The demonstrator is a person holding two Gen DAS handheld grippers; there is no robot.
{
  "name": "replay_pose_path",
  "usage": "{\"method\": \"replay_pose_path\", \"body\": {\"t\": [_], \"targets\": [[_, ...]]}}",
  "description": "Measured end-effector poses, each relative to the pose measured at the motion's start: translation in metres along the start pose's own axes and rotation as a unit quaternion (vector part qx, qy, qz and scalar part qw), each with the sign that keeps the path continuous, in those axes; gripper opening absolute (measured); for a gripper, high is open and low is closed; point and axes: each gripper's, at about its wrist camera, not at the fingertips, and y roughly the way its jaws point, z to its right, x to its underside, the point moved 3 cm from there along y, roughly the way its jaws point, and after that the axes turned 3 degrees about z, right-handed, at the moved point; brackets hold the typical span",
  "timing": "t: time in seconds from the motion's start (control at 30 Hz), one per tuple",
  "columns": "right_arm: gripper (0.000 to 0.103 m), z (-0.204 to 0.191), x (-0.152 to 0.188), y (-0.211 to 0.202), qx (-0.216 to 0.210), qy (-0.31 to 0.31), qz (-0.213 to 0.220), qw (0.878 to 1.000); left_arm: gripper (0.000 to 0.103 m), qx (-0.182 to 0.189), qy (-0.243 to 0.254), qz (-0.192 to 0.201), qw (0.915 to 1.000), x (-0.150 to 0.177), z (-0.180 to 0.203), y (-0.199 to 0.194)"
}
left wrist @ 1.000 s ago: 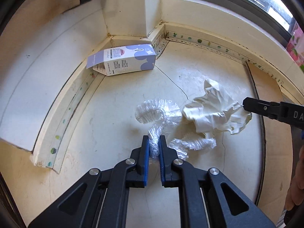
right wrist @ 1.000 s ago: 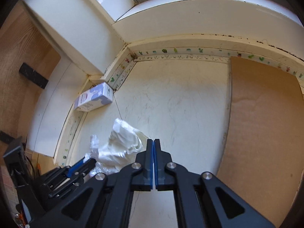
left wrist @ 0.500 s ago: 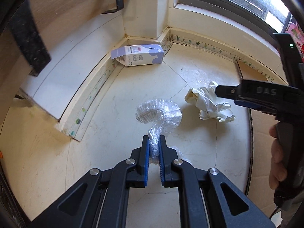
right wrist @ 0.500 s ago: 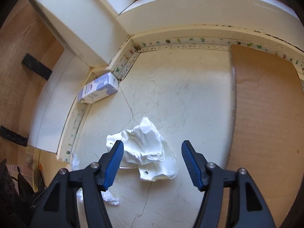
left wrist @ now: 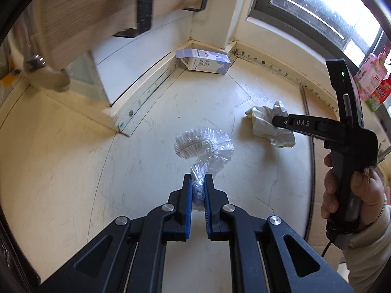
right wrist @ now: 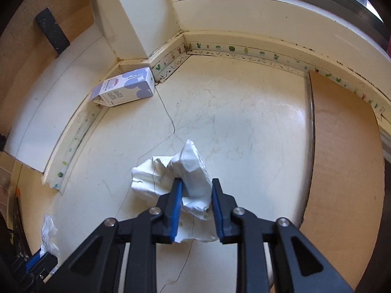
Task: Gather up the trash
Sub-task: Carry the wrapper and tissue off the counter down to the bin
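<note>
Reading "DAS": right claw [left wrist: 277, 120]

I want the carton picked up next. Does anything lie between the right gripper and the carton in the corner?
Nothing lies on the bare floor between the right gripper and the carton, but its jaws have just been closing around the crumpled paper.

Shiny cracked floor, crinkly trash

Glossy cream stone-look floor [right wrist: 244, 127]; clear crinkled plastic wrap [left wrist: 205, 146]; matt crumpled white paper wad [right wrist: 180, 178]; smooth printed white-and-lilac cardboard carton [right wrist: 127, 89].
</note>
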Motion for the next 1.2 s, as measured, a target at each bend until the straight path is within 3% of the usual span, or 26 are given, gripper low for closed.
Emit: {"method": "replay_pose_path", "body": {"t": [0.07,0.1,0.23,0.5,0.73,0.9,1.07,1.2], "targets": [[0.016,-0.004,0.01,-0.02,-0.015,0.005,0.006,1.0,0.007,0.007,-0.003,0.009,0.9999,0.008,-0.003,-0.019],[0.008,-0.007,0.017,-0.031,-0.022,0.006,0.007,1.0,0.007,0.011,-0.003,0.013,0.9999,0.011,-0.005,-0.029],[0.008,-0.019,0.051,-0.076,-0.047,0.012,0.021,0.999,0.007,0.031,0.011,0.031,0.999,0.029,-0.009,-0.074],[0.008,-0.047,0.154,-0.157,-0.074,0.044,0.039,0.995,0.007,0.064,0.036,0.04,0.9965,0.095,-0.029,-0.146],[0.008,-0.091,0.254,-0.201,-0.084,0.028,0.037,0.995,0.007,0.087,0.047,0.021,0.9949,0.166,-0.056,-0.175],[0.008,-0.102,0.323,-0.191,-0.076,0.034,0.003,0.997,0.007,0.088,0.062,-0.016,0.994,0.213,-0.064,-0.162],[0.009,-0.089,0.385,-0.142,-0.05,0.071,-0.064,0.994,0.007,0.077,0.072,-0.069,0.992,0.254,-0.073,-0.122],[0.009,-0.071,0.424,-0.088,-0.031,0.114,-0.109,0.987,0.007,0.066,0.066,-0.116,0.9888,0.287,-0.082,-0.064]]}}
